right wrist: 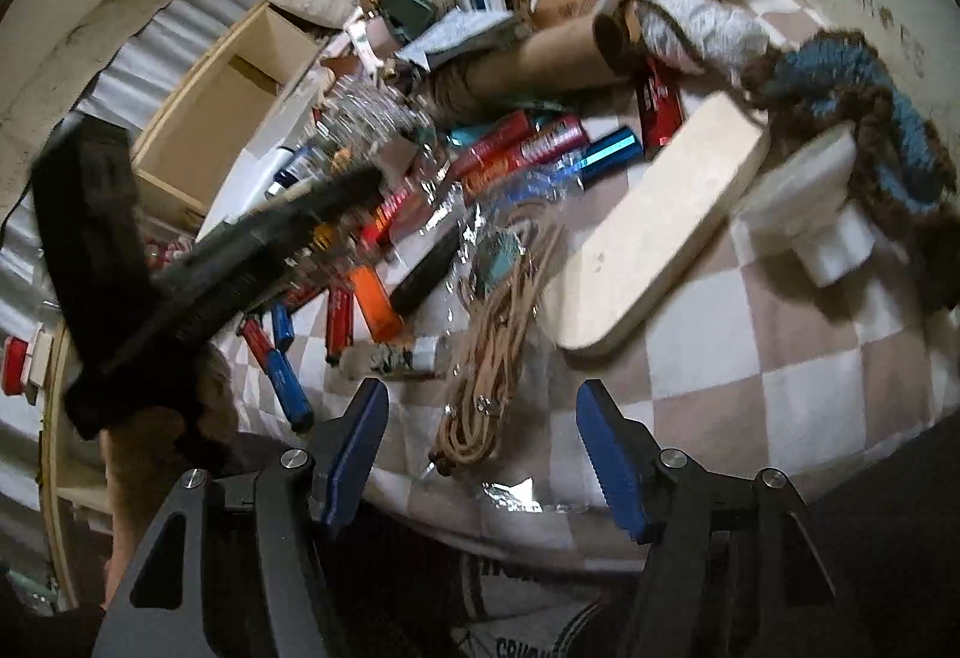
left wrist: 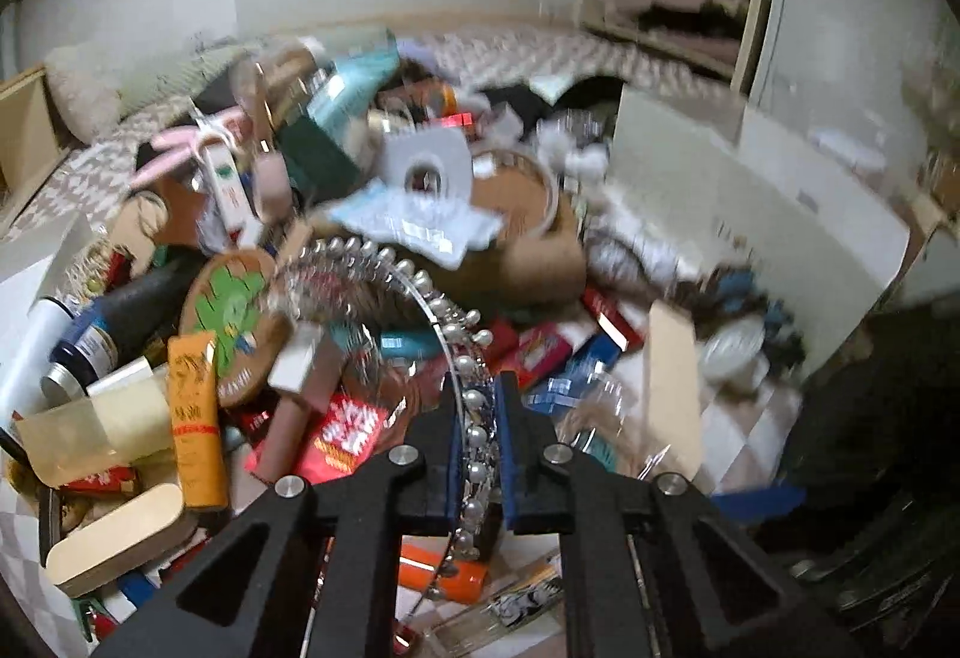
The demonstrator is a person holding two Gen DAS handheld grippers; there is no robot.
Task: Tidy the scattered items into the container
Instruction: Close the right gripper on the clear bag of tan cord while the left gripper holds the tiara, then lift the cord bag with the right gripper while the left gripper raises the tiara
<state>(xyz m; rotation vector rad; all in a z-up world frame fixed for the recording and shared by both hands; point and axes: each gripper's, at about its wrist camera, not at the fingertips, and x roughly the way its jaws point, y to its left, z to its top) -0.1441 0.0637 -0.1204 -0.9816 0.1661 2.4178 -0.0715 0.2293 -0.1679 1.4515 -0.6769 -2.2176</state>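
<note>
My left gripper point(left wrist: 478, 406) is shut on a pearl and crystal tiara headband point(left wrist: 420, 292), which arcs up and to the left above a heap of scattered items point(left wrist: 360, 214). In the right wrist view the left gripper shows as a blurred black shape point(right wrist: 198, 262) at the left, with the sparkling tiara point(right wrist: 366, 112) at its tip. My right gripper point(right wrist: 483, 418) is open and empty, low over the checked cloth point(right wrist: 750, 358), just above a coiled tan cord point(right wrist: 498, 358). An open wooden box point(right wrist: 210, 118) stands at the left.
A long wooden board point(right wrist: 660, 238), a white block point(right wrist: 810, 202), a brown and blue furry thing point(right wrist: 840, 76), red and blue tubes point(right wrist: 528, 142), an orange tube point(left wrist: 192, 406), a dark bottle point(left wrist: 114, 322) and a white panel point(left wrist: 750, 190) lie around.
</note>
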